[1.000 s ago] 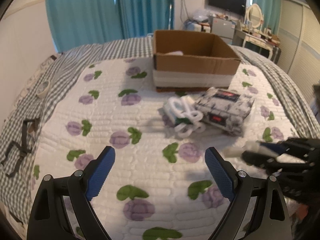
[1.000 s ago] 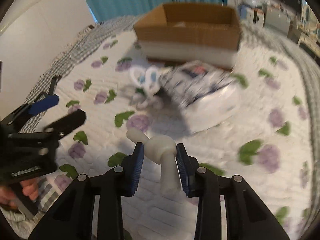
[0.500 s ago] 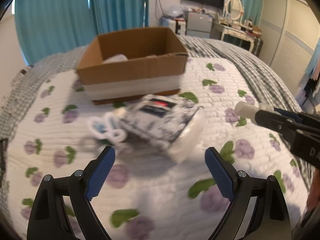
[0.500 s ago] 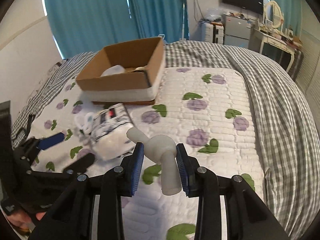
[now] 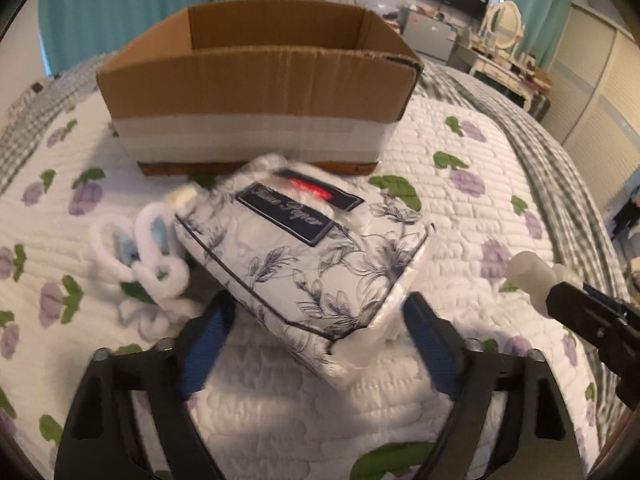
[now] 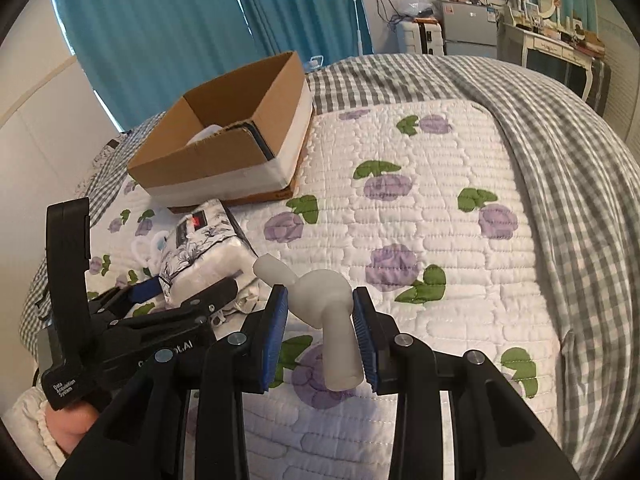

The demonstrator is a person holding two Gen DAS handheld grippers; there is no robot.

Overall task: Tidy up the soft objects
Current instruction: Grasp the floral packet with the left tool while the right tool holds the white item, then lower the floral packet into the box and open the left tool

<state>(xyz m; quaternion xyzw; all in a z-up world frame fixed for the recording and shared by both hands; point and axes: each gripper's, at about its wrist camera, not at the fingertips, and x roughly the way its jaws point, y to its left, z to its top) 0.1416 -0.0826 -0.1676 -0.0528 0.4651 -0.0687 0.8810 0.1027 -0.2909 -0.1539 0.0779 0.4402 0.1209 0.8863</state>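
Note:
A soft tissue pack (image 5: 316, 264) with a blue floral print lies on the quilt, one corner between the fingers of my open left gripper (image 5: 320, 344). It also shows in the right wrist view (image 6: 204, 248). A white fluffy loop toy (image 5: 140, 256) lies just left of it. My right gripper (image 6: 320, 332) is shut on a white knobbed rubber piece (image 6: 324, 312), held above the quilt to the right of the pack; the piece shows in the left wrist view (image 5: 532, 276). The cardboard box (image 5: 256, 80) stands behind the pack, open-topped, with something white inside (image 6: 208, 134).
The bed has a white quilt with purple flowers (image 6: 420, 220) over a grey checked cover (image 6: 580, 168). Teal curtains (image 6: 180, 32) hang behind the bed. A dresser and mirror (image 6: 556, 40) stand at the far right.
My left gripper has moved forward and down onto the tissue pack, so its fingers now flank the near corner. My right gripper still holds the white piece, now close beside the left one.

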